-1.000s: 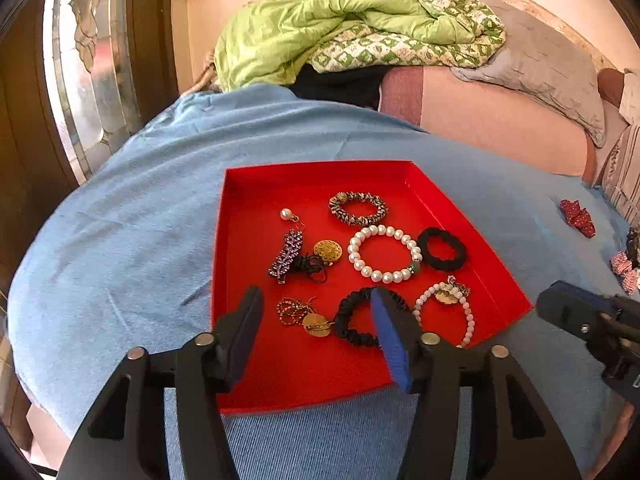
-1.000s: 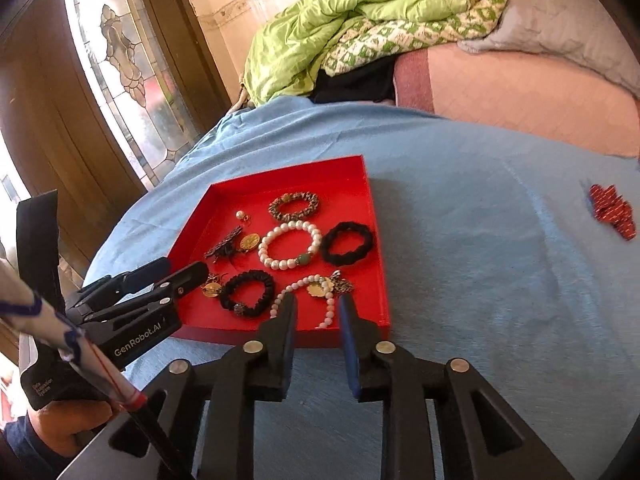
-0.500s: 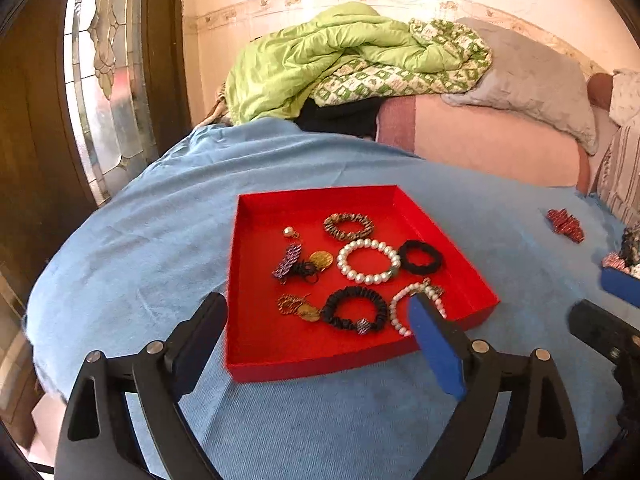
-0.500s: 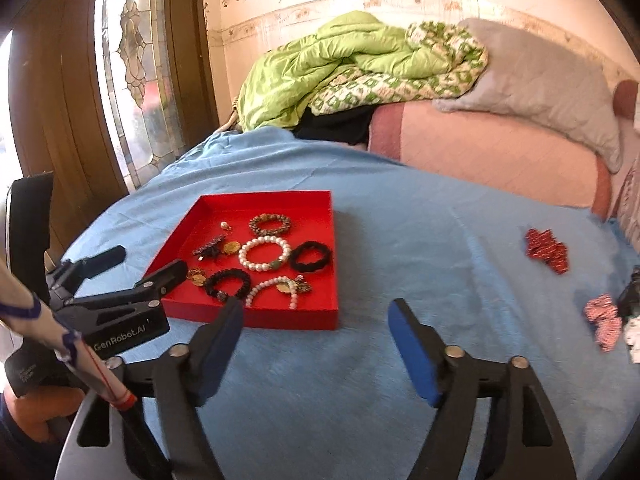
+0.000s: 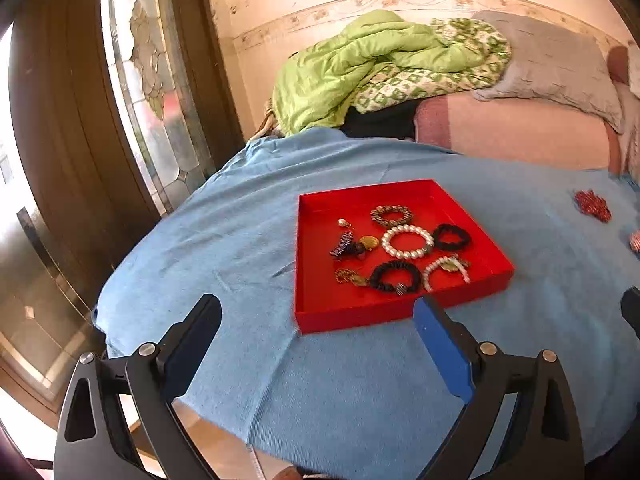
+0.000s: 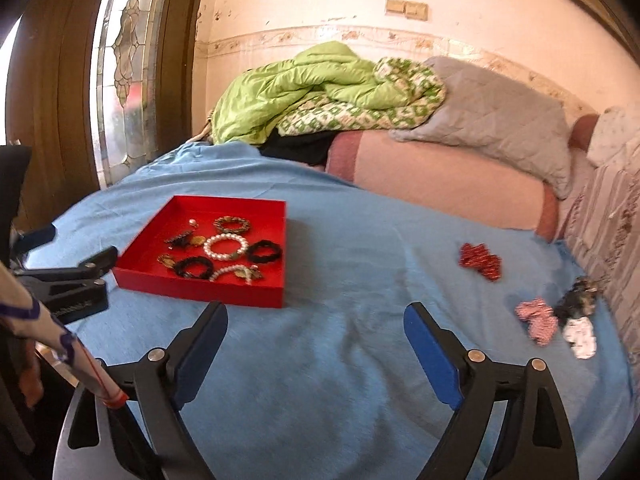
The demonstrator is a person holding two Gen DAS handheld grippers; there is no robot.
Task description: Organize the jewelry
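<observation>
A red tray (image 5: 316, 312) (image 6: 136, 252) lies on the blue bedspread and holds several pieces: a pearl bracelet (image 5: 407, 242) (image 6: 225, 246), black scrunchies (image 5: 394, 277) and earrings. My left gripper (image 5: 316, 312) is open and empty, back from the tray's near edge. My right gripper (image 6: 316, 320) is open and empty over bare blue cloth, right of the tray. A red hair piece (image 6: 480, 261) (image 5: 593, 206), a pink one (image 6: 538, 320) and a dark-and-white one (image 6: 578, 312) lie loose on the bed at the right.
A green quilt (image 6: 304, 84) and a grey pillow (image 6: 500, 120) are piled at the head of the bed. A stained-glass door (image 5: 148, 92) stands at the left. The bed's near left edge (image 5: 120, 340) drops off to the floor.
Both grippers have pulled back and up from the tray and opened wide. The right view has swung right, bringing the loose hair pieces into view.
</observation>
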